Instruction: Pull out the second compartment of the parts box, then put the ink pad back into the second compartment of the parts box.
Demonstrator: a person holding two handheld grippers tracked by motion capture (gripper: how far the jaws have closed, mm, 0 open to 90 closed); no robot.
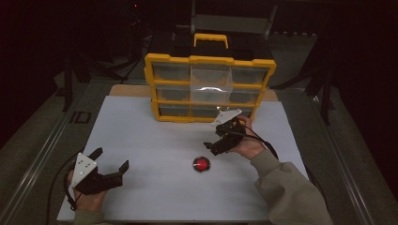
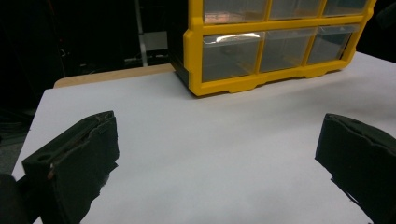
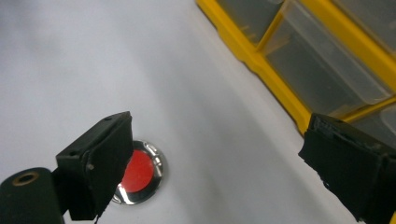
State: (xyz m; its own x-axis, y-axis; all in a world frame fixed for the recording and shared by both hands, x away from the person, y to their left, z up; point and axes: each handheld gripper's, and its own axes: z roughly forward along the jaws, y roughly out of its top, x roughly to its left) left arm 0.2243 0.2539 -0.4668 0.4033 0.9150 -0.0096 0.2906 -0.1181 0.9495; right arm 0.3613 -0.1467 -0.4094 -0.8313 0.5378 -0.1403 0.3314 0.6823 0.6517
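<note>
My right gripper (image 1: 217,140) has its jaws spread wide with nothing between them. In the right gripper view the round red disc (image 3: 137,172) with its shiny metal rim lies on the white tabletop (image 3: 93,60), partly hidden behind one of my jaws, so I see only about half of it. The other jaw stands against the lower front edge of the yellow drawer organizer (image 3: 275,91), and I cannot tell from there whether it touches the frame. From the high view this gripper hangs just in front of the organizer's bottom row, with the red disc (image 1: 202,164) near it, a little toward me and apart from the jaws. What the disc actually is, a cap or a button, is hard to make out.

My left gripper (image 1: 112,164) is open too, jaws far apart and empty, resting low at the near left part of the tabletop (image 1: 141,136), well apart from the disc. In the left gripper view both jaws are cut off at the bottom edge, with bare white surface between them.

Beyond, the drawer organizer (image 1: 210,86) stands upright at the far edge of the white sheet, three rows of clear drawers in a yellow frame with a yellow handle on top. The middle drawer of the upper rows catches glare, and I cannot see what is inside any drawer. Everything around the tabletop is dark, too dim to read.
</note>
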